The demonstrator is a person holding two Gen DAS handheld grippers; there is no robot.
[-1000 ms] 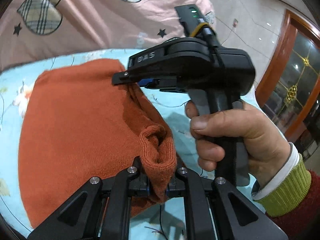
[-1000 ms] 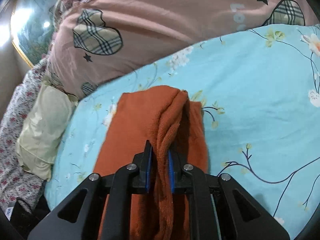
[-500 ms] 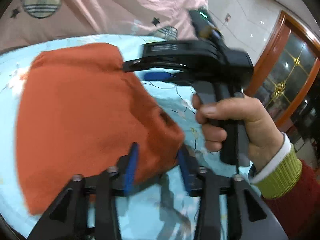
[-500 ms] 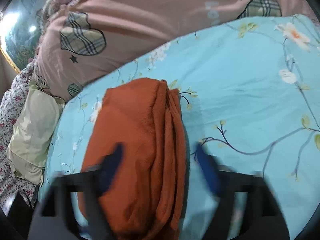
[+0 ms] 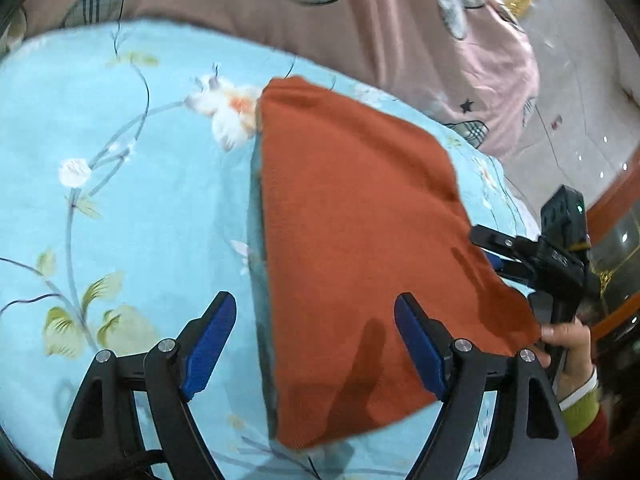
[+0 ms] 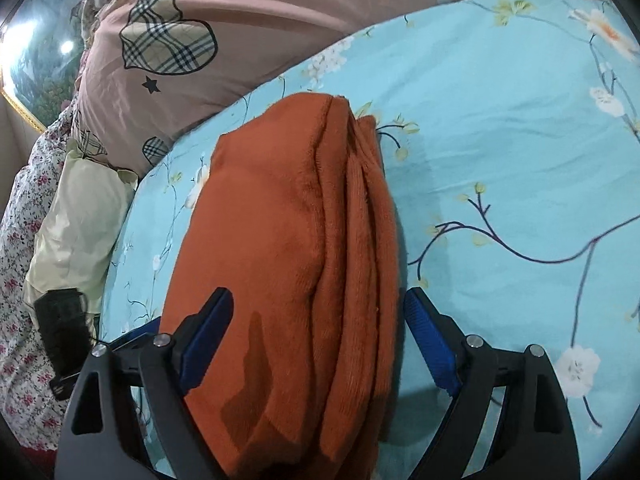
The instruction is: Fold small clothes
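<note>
Jaws of both the left gripper (image 5: 315, 340) and right gripper (image 6: 319, 334) spread wide over the folded, fuzzy rust-orange knit (image 6: 288, 264) on the floral bed sheet (image 6: 500, 128).

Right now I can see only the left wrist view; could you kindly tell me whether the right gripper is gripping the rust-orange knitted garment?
Observer: No. The right gripper has its fingers open, one on either side of the folded rust-orange knitted garment.
Operator: Thank you. How does the fold look on that side?
Observer: Along its right edge, several stacked layers run lengthwise, roughly lined up.
Operator: Is there anything to the left of the garment that I should know about?
Observer: Yes, a pale yellow pillow lies off the left edge of the light blue floral bedsheet, apart from the garment.
</note>
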